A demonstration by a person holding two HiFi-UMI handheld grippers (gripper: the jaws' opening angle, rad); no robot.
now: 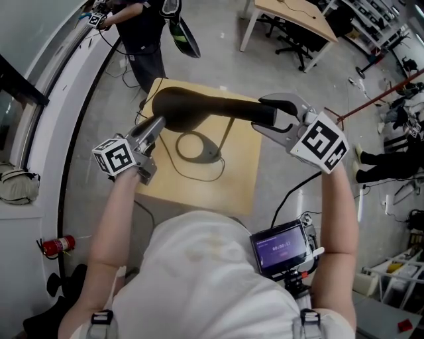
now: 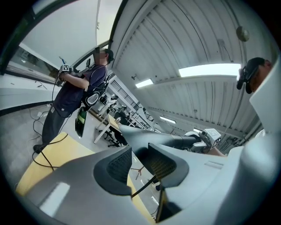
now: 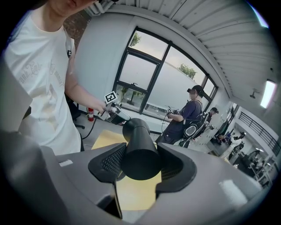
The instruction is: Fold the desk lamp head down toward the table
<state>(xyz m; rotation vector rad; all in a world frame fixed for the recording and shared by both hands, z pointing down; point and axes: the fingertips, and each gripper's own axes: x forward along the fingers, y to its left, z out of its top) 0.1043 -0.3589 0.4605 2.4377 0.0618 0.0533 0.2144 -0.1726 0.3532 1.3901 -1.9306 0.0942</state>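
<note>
A black desk lamp stands on a small wooden table (image 1: 222, 189), its ring base (image 1: 196, 147) resting on the top. The lamp's head (image 1: 184, 106) and arm (image 1: 238, 110) lie nearly level above the table. My left gripper (image 1: 158, 126) is at the head's left end, shut on its edge; in the left gripper view the dark head (image 2: 147, 137) runs out from between the pads of that gripper (image 2: 139, 158). My right gripper (image 1: 275, 118) is shut on the arm's right end. The round black arm (image 3: 138, 147) fills the gap of the right gripper (image 3: 140, 166) and touches both pads.
The lamp's black cable (image 1: 199, 176) loops over the tabletop and off its far edge. A person (image 1: 142, 33) with grippers stands beyond the table by a white counter. Another desk (image 1: 298, 16) and chairs are at the back right. A fire extinguisher (image 1: 58, 246) lies on the floor at the left.
</note>
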